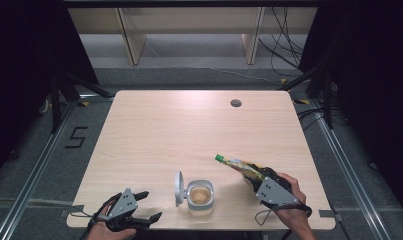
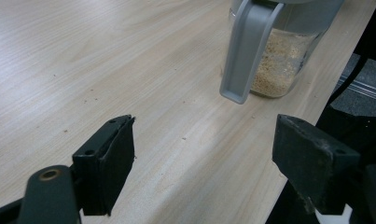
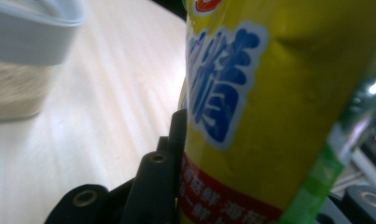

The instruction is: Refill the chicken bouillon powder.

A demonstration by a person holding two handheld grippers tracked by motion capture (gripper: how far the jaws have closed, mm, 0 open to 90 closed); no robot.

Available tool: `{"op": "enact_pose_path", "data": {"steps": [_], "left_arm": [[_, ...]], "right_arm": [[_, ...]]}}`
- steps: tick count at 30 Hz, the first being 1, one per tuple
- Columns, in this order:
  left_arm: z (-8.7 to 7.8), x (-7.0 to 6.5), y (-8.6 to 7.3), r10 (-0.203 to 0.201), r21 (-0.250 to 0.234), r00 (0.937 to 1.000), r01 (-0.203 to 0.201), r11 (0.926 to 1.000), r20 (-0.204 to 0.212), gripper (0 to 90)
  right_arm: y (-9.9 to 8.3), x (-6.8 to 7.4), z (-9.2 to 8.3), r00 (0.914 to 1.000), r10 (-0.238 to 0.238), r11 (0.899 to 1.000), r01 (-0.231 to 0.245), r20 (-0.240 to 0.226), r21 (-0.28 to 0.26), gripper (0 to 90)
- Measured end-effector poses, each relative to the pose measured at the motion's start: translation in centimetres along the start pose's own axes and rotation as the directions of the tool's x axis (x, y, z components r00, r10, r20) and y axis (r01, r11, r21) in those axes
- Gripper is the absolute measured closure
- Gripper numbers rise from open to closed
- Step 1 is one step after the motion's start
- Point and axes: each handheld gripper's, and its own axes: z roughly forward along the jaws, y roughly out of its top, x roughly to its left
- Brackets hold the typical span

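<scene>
right gripper view: yellow pouch [image 3: 288, 107] runs off top, right & bottom edges, covers the far jaw; print blurred, can't read it. jar [image 3: 22, 56] cut off at left & top, out of focus. left gripper view: jar top [image 2: 288, 28] cropped; flip lid [image 2: 246, 51] hides part of the glass.

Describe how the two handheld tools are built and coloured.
Both tools are black, each topped by a grey three-cornered plate dotted with small holes. The left tool has two blocky black jaws with flat pads and visible screw holes. A thin dark cable loops from the right tool across the table edge.
</scene>
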Motion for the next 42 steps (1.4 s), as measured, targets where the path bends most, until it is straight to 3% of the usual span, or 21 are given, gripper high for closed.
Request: {"op": "enact_pose_path", "data": {"steps": [3,5,6,11,15,16,17,19,20,24,25,27,28,29,30,31,33,35,36,38,42], "left_arm": [[0.0,0.0,0.0,0.0,0.0,1.0,0.0,1.0,0.001,20.6],[0.0,0.0,0.0,0.0,-0.003,1.0,0.0,1.0,-0.002,20.5],[0.0,0.0,0.0,0.0,-0.002,1.0,0.0,1.0,0.001,20.5],[0.0,0.0,0.0,0.002,-0.002,1.0,-0.002,1.0,0.001,20.5],[0.0,0.1,0.0,0.009,0.005,0.9999,-0.009,0.9999,0.004,20.5],[0.1,0.0,0.0,-0.002,-0.002,1.0,0.002,1.0,0.004,20.5],[0.0,0.0,0.0,-0.002,-0.001,1.0,0.002,1.0,0.003,20.5],[0.1,0.0,0.0,-0.002,0.001,1.0,0.002,1.0,0.005,20.5],[0.1,0.0,0.0,-0.001,0.0,1.0,0.001,1.0,0.004,20.5],[0.0,0.0,0.0,-0.001,0.001,1.0,0.001,1.0,0.005,20.5],[0.0,0.0,0.0,-0.001,-0.001,1.0,0.001,1.0,0.003,20.5],[0.0,0.0,0.0,-0.001,-0.002,1.0,0.001,1.0,0.003,20.5],[0.0,0.0,0.0,-0.002,-0.001,1.0,0.002,1.0,0.003,20.5],[0.0,0.0,0.0,-0.001,-0.001,1.0,0.001,1.0,0.004,20.5],[0.0,0.0,0.0,0.0,0.0,1.0,0.0,1.0,0.006,20.5],[0.0,0.0,0.0,0.002,0.005,1.0,-0.002,1.0,0.007,20.5],[0.0,0.0,0.0,0.008,0.007,1.0,-0.008,0.9999,0.004,20.5],[-0.1,0.1,0.0,0.014,0.009,0.9999,-0.014,0.9999,0.002,20.5],[-0.1,0.1,0.0,0.013,0.008,0.9999,-0.013,0.9999,0.002,20.5],[0.0,0.0,0.0,0.012,0.015,0.9999,-0.012,0.9998,0.007,20.5],[0.0,0.0,0.0,0.012,0.013,0.9999,-0.012,0.9998,0.007,20.5]], "right_arm": [[-0.8,-0.7,0.8,0.9952,0.092,0.995,-0.091,0.031,-0.035,75.7],[-1.2,-1.0,1.3,0.9857,0.166,0.985,-0.164,0.032,-0.047,76.1],[-1.3,-1.2,1.6,0.9842,0.174,0.984,-0.172,0.032,-0.054,76.2],[-2.3,-2.0,3.0,0.9589,0.276,0.96,-0.271,0.066,-0.069,76.9],[-3.1,-2.6,3.6,0.9222,0.374,0.925,-0.365,0.097,-0.1,77.3],[-3.2,-2.7,3.7,0.9179,0.385,0.921,-0.375,0.097,-0.108,77.4],[-3.3,-2.7,3.8,0.906,0.41,0.909,-0.398,0.104,-0.12,77.5],[-3.7,-2.9,4.0,0.8933,0.436,0.898,-0.422,0.111,-0.128,77.6],[-3.9,-3.0,4.2,0.8936,0.433,0.899,-0.419,0.117,-0.131,77.6],[-4.5,-3.0,4.6,0.8792,0.458,0.888,-0.445,0.13,-0.119,78.0],[-4.7,-3.0,4.7,0.8735,0.467,0.882,-0.451,0.137,-0.137,78.0],[-4.8,-3.0,4.4,0.8766,0.464,0.884,-0.449,0.128,-0.127,77.8],[-4.9,-2.8,4.3,0.8655,0.483,0.874,-0.468,0.132,-0.134,77.5],[-5.0,-2.7,4.1,0.8622,0.49,0.87,-0.476,0.127,-0.126,77.0],[-5.1,-2.9,4.0,0.8708,0.469,0.882,-0.454,0.146,-0.127,76.8],[-5.1,-2.6,3.9,0.852,0.505,0.863,-0.491,0.14,-0.123,76.6],[-5.2,-2.6,3.6,0.8476,0.514,0.857,-0.503,0.13,-0.113,76.4],[-5.3,-2.6,3.5,0.8557,0.499,0.866,-0.487,0.136,-0.115,76.0],[-5.3,-2.5,3.4,0.8487,0.509,0.86,-0.497,0.143,-0.114,75.7],[-5.3,-2.4,3.1,0.8564,0.496,0.868,-0.486,0.143,-0.102,74.7],[-5.3,-2.3,2.5,0.8588,0.484,0.875,-0.477,0.169,-0.079,68.7]]}}
